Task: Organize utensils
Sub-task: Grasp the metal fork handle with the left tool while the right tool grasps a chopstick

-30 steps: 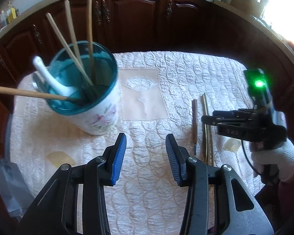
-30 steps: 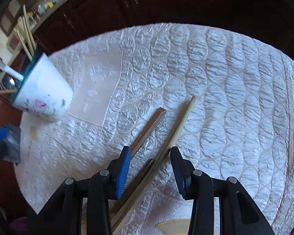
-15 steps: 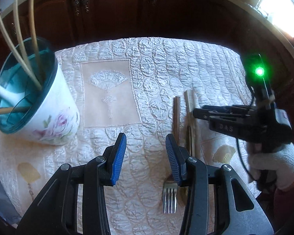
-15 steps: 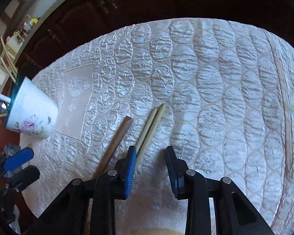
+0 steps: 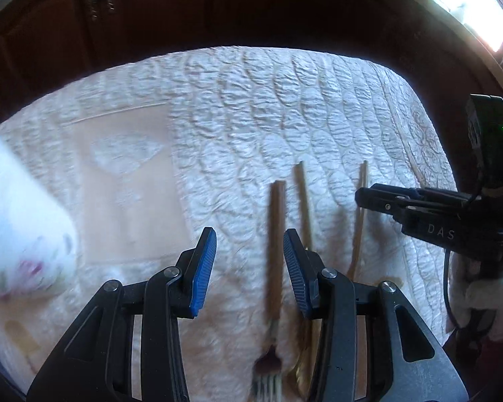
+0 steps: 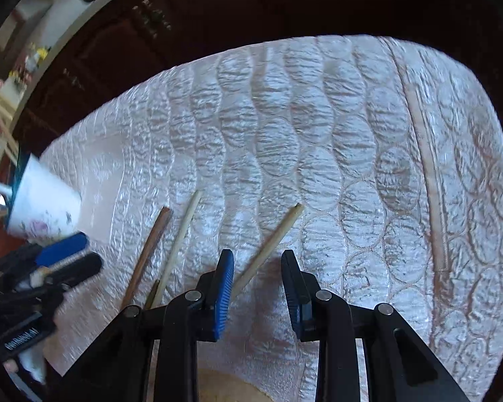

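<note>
A brown-handled fork [image 5: 275,234] lies on the quilted cloth, its handle running up between the fingers of my open left gripper [image 5: 248,261]; its tines show at the bottom edge. Right of it lie two pale chopsticks, one [image 5: 303,201] close beside the fork and one [image 5: 359,214] further right. In the right wrist view my right gripper [image 6: 257,284] is open, with the separated chopstick [image 6: 271,238] passing between its fingers. The fork handle [image 6: 149,248] and the other chopstick [image 6: 181,238] lie to its left. The floral holder cup [image 6: 43,207] stands at far left.
The quilted white cloth [image 5: 251,100] covers the table, with dark wooden cabinets behind it. The blurred cup [image 5: 20,234] is at the left edge of the left wrist view. The right gripper's body [image 5: 446,221] is at the right; the left gripper [image 6: 50,268] shows at lower left.
My left gripper has swung right, from the cup to over the fork. One chopstick has been pushed apart from the other, to the right. My right gripper now straddles it.
</note>
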{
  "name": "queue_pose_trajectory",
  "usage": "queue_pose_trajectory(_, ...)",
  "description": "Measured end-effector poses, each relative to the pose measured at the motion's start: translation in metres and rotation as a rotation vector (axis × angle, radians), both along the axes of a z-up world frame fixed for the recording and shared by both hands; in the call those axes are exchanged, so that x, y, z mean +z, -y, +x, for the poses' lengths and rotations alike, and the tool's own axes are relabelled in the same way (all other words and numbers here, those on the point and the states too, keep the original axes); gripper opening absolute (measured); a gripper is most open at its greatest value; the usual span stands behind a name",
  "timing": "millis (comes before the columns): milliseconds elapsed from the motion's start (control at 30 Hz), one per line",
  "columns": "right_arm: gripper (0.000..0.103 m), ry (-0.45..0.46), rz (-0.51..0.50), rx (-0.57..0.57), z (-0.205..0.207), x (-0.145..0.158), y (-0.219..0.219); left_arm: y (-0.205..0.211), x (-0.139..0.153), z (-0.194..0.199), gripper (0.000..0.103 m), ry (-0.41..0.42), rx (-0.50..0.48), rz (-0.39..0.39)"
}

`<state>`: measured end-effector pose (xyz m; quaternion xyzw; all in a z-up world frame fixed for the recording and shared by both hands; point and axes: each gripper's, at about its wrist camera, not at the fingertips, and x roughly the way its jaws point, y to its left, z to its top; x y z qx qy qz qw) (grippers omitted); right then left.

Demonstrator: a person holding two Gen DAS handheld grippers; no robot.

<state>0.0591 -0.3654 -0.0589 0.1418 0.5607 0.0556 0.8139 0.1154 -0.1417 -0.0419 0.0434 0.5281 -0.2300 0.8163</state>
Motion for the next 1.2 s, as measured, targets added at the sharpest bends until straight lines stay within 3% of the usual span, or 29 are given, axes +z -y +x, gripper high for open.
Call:
queue_pose_trajectory(133, 0.028, -0.006, 0.026, -0.02, 0.003, -0.001, 0.019, 0.018, -0.009, 0.011, 0.041, -0.009, -0.027, 0.019)
queue_pose_trajectory(400, 0.028, -0.009, 0.013, -0.015, 0.026, -0.005, 0.01, 0.042, -0.025, 0.023, 0.04, -0.005, -0.062, 0.069)
queue_pose_trajectory(467, 0.028, -0.002, 0.005, -0.011, 0.034, -0.006, 0.012, 0.044, -0.027, 0.025, 0.035, 0.013, -0.064, 0.085)
queue_pose_trajectory(600, 0.023, 0.005, -0.014, 0.005, 0.038, -0.009, -0.01, 0.049, -0.029, 0.025, 0.01, 0.046, -0.079, 0.11)
queue_pose_trajectory(733, 0.016, 0.01, -0.051, 0.054, 0.048, -0.008, -0.029, 0.035, -0.023, 0.019, 0.009, 0.068, -0.048, 0.111)
queue_pose_trajectory(867, 0.01, 0.038, -0.032, 0.068, 0.048, 0.006, -0.041, 0.013, -0.008, 0.012, 0.009, 0.104, -0.022, 0.101)
queue_pose_trajectory(1200, 0.008, 0.148, -0.04, 0.12, 0.018, 0.072, -0.059, -0.022, 0.033, -0.023, 0.009, 0.189, 0.025, 0.037)
